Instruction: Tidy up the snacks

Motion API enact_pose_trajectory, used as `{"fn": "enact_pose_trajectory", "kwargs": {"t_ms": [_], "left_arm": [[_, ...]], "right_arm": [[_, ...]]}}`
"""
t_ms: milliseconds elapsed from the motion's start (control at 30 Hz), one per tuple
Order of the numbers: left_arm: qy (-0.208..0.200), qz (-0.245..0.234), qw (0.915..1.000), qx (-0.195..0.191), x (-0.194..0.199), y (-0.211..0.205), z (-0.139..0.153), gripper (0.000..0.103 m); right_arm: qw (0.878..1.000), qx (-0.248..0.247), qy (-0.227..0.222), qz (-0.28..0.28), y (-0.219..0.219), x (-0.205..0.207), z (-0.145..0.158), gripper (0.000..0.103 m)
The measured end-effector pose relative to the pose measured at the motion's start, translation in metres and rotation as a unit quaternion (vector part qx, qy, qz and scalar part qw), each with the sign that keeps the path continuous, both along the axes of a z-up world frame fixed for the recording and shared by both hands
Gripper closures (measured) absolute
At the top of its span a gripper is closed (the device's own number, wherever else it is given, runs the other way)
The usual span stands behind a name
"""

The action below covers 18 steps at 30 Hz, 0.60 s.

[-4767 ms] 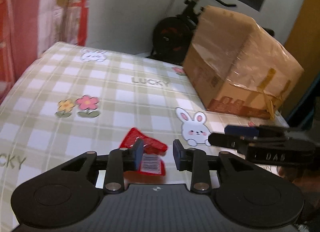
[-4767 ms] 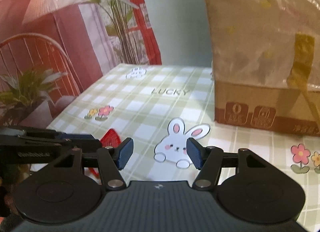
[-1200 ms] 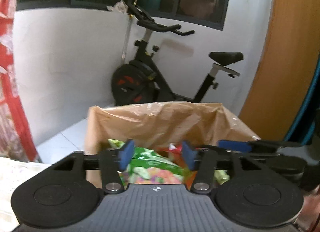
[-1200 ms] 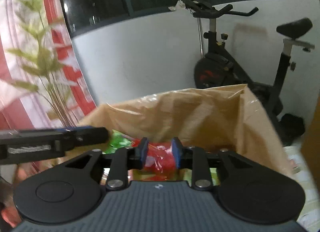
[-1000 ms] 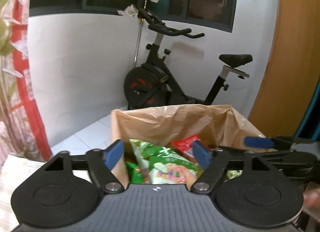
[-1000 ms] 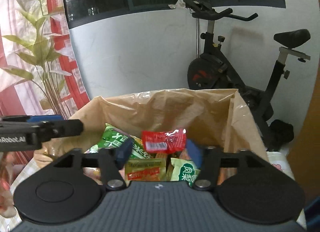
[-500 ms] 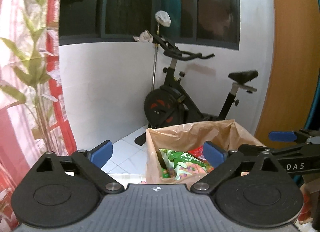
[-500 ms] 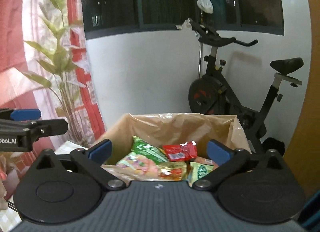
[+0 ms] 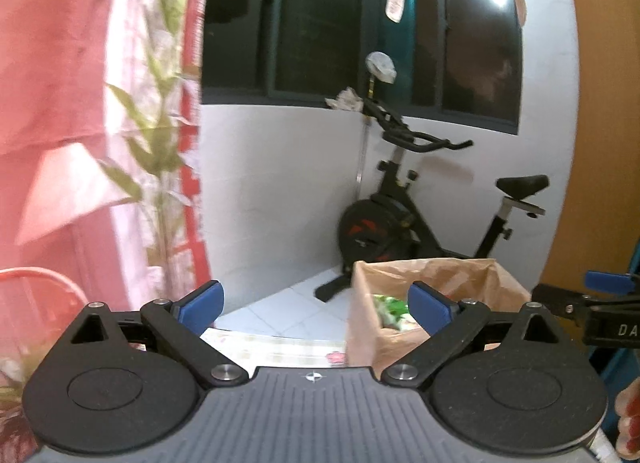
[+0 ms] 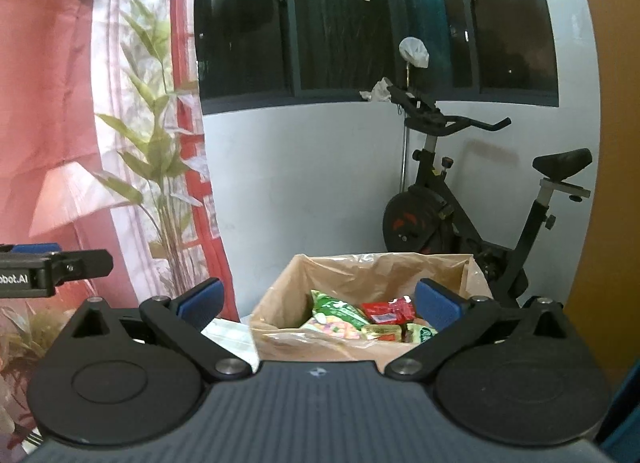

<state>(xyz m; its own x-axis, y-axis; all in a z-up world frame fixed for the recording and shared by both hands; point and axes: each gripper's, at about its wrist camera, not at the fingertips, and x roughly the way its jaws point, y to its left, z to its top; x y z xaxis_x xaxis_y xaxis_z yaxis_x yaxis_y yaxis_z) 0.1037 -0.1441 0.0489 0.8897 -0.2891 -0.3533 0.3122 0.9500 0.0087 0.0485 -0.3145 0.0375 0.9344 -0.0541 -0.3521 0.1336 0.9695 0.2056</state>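
While both grippers hang above the box, readout per view:
left gripper [image 9: 316, 301]: fingers [image 9: 200, 300] spread wide, nothing between them.
right gripper [image 10: 318, 301]: fingers [image 10: 202, 299] spread wide, nothing held.
cardboard box [image 10: 320, 345]: open top, brown liner, standing on the counter [image 9: 276, 347]; near wall runs left-right in the right wrist view.
snacks: all inside the box; green packet [image 10: 338, 309] long axis runs diagonal from upper left to lower right; red packet [image 10: 388, 311] lies roughly left-right, barcode label up; yellow packet [image 10: 382, 332] sits flat along the near wall.
relative to fingers: in the right wrist view the packets sit between the two finger tips and beyond them, clear of contact; in the left wrist view the box [image 9: 400, 337] is off to the right, partly hidden by the right finger.
edges: counter's far edge drops to a tiled floor [image 9: 288, 313]; box stands close to that edge.
open room: exercise bike [image 10: 460, 215] behind the box by the white wall, well apart; curtain [image 10: 48, 123] on the left side.
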Motion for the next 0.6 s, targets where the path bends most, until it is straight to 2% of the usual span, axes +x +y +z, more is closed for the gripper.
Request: {"fn": "enact_pose_trajectory", "kwargs": {"t_ms": [167,267,600], "left_arm": [[-0.011,0.023,0.9997,-0.006,-0.023,0.020,0.006,0.003],[-0.023,0.038,0.9990,0.008,-0.036,0.026,0.006,0.003],[-0.026,0.055,0.9979,0.021,-0.049,0.036,0.008,0.003]], "right_arm": [[1.000,-0.002,-0.005,-0.004,0.018,-0.018,0.002,0.000],[1.000,0.008,-0.013,-0.005,0.025,-0.028,0.002,0.000],[1.000,0.013,-0.006,-0.003,0.039,-0.038,0.000,0.000]]}}
